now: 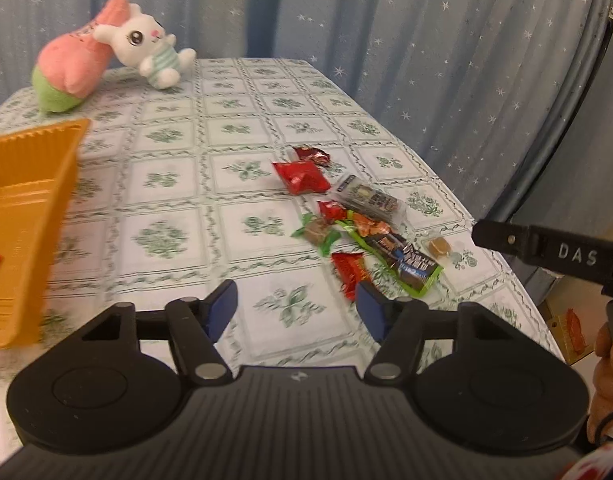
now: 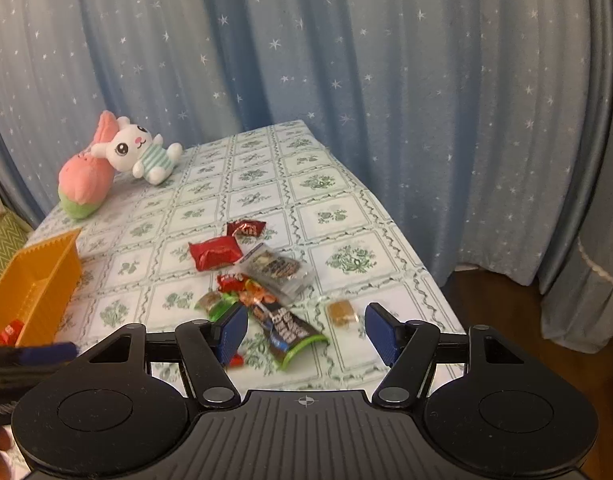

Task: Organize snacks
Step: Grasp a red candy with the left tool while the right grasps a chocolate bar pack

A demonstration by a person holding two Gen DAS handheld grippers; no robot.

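Observation:
Several wrapped snacks lie in a loose pile on the tablecloth: a red packet, a clear dark packet, a long green-edged bar, a small caramel candy and a red wrapper. An orange tray stands at the left with a red snack in it. My left gripper is open and empty, above the cloth just left of the pile. My right gripper is open and empty over the near end of the pile.
A pink and white bunny plush lies at the table's far left corner. The table's right edge drops off close to the snacks. Blue starred curtains hang behind. The right gripper's body shows at the right.

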